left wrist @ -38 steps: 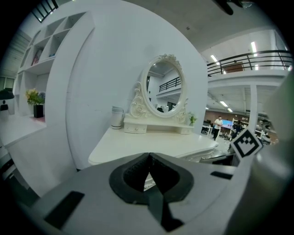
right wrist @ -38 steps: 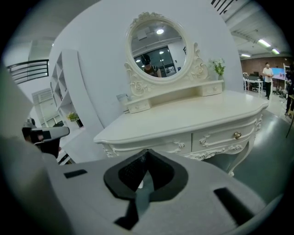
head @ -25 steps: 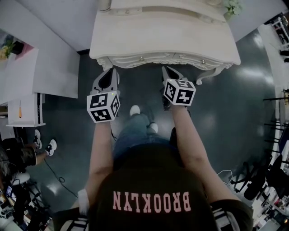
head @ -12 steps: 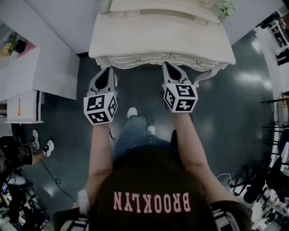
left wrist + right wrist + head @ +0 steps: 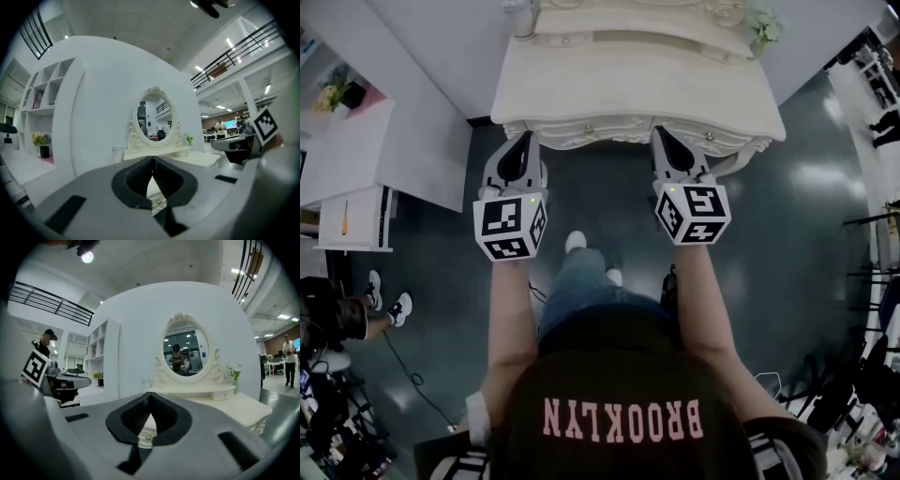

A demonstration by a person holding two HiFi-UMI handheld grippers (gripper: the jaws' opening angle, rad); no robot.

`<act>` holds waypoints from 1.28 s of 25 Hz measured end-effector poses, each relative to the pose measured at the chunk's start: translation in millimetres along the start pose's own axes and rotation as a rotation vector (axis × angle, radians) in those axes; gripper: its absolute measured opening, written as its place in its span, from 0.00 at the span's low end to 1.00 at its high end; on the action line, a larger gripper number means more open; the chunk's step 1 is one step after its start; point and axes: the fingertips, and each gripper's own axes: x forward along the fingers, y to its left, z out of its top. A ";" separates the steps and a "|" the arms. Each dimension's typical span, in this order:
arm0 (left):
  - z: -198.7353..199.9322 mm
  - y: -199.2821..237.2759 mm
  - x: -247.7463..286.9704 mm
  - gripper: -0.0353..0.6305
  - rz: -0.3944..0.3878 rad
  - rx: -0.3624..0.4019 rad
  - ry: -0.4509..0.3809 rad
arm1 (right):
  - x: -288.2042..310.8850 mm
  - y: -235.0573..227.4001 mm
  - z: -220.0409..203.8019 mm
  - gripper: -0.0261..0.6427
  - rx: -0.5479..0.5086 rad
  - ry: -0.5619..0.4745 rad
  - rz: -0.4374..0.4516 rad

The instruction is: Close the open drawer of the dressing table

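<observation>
The cream dressing table (image 5: 637, 80) stands at the top of the head view. Its carved front carries two small drawer knobs (image 5: 589, 128) (image 5: 710, 137); from above the drawer fronts look flush with the front edge. My left gripper (image 5: 528, 138) is level just before the left front corner, jaws shut on nothing. My right gripper (image 5: 660, 133) is right at the front edge, left of the right knob, also shut and empty. In the left gripper view the fingertips meet (image 5: 152, 159) with a knob (image 5: 158, 201) seen beneath them. The right gripper view shows the same (image 5: 150, 397), with a knob (image 5: 148, 438) below.
An oval mirror (image 5: 183, 355) rises at the table's back, with a small flower vase (image 5: 762, 28) at its right and a cup (image 5: 518, 11) at its left. A white shelf unit (image 5: 356, 220) stands to the left. The floor is dark and glossy (image 5: 806, 216).
Both grippers have risen and moved closer to the table's front edge. The right one has rolled more upright. Both stayed shut.
</observation>
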 end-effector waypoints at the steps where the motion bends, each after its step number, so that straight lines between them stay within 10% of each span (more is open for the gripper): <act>1: 4.8 -2.5 -1.9 0.06 -0.001 0.002 -0.013 | -2.9 -0.6 5.7 0.03 -0.009 -0.013 0.001; 32: 33.0 -31.1 -25.5 0.06 -0.010 0.029 -0.064 | -50.0 6.5 36.7 0.03 -0.069 -0.115 0.050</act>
